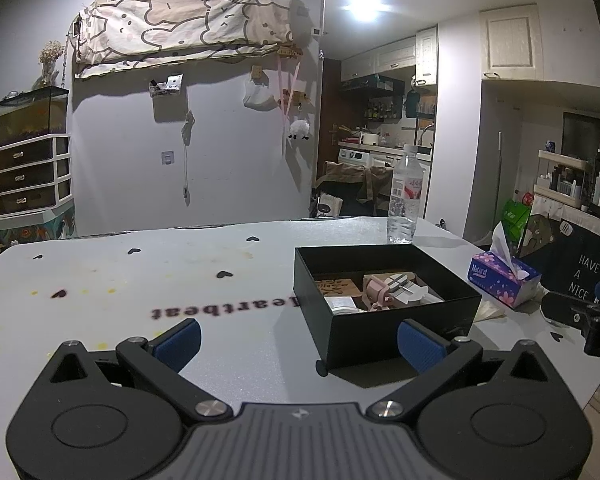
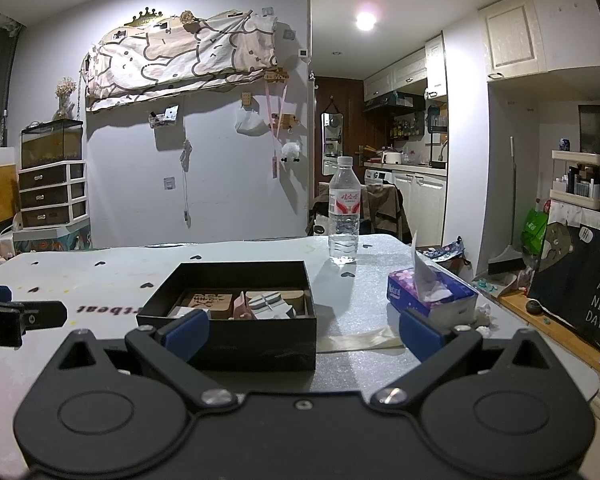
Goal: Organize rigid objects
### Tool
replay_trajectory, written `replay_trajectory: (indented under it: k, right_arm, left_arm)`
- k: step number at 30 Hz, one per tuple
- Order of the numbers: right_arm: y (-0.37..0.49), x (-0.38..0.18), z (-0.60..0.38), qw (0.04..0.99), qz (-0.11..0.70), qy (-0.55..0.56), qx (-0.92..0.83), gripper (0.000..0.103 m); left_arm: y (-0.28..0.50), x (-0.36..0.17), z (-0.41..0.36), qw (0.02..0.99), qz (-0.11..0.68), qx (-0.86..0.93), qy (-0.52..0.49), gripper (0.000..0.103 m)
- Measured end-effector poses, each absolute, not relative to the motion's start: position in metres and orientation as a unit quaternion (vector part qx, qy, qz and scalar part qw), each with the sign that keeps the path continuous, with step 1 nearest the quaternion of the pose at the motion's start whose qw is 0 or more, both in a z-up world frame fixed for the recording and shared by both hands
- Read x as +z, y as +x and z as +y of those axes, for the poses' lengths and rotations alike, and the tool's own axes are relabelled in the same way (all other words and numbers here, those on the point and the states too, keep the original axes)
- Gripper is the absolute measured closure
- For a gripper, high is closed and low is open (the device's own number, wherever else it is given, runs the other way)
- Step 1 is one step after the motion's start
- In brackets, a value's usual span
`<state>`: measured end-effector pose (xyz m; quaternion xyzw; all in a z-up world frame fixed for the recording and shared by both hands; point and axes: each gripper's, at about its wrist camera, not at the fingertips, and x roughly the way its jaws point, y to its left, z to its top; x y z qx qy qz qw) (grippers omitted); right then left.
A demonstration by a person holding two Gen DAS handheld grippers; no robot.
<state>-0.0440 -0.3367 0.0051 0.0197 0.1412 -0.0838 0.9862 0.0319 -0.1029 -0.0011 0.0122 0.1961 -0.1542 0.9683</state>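
Observation:
A black open box (image 1: pixel 396 332) (image 2: pixel 236 344) stands on the white table (image 1: pixel 140 280) (image 2: pixel 356 364). Inside lie several small objects: wooden boards (image 1: pixel 338 287) (image 2: pixel 210 302), a pink piece (image 1: pixel 378 289) (image 2: pixel 240 308) and a white-grey item (image 1: pixel 410 288) (image 2: pixel 270 303). My left gripper (image 1: pixel 300 340) is open, hovering near the table's front, its right finger by the box's near wall. Open too, my right gripper (image 2: pixel 304 332) stands just before the box, left finger against its front. Each gripper shows at the edge of the other's view, and neither has anything between its fingers.
A clear water bottle (image 1: pixel 405 196) (image 2: pixel 344 212) stands behind the box near the far edge. A purple tissue box (image 1: pixel 502 276) (image 2: pixel 432 294) sits to the box's right. A strip of tape (image 2: pixel 360 340) lies on the table. The table's right edge drops to the floor.

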Motion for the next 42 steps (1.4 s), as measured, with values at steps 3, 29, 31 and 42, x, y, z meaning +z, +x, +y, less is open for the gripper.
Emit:
replay_trajectory:
  k: [3,29,31,42]
  right_arm:
    - [-0.0442,0.0052,-0.3369,0.986,0.141,0.019,-0.083,0.000]
    - [-0.0446,0.0059,-0.3373,0.986,0.140,0.018,-0.083,0.000]
    - [-0.0446,0.0059,-0.3373,0.986,0.141,0.018,-0.083,0.000]
    - [-0.0446,0.0059,-0.3373,0.986,0.141,0.018,-0.083,0.000]
  left_arm:
    - [0.0319,-0.0012,-0.1029,0.968,0.197,-0.154,0.012,0.000]
    - [0.0309,0.0008,-0.1010,0.968,0.197,-0.155,0.010,0.000]
    - [0.0308,0.0008,-0.1010,0.968,0.196,-0.154,0.010,0.000]
    - [0.0309,0.0008,-0.1009,0.968,0.196,-0.154,0.010,0.000]
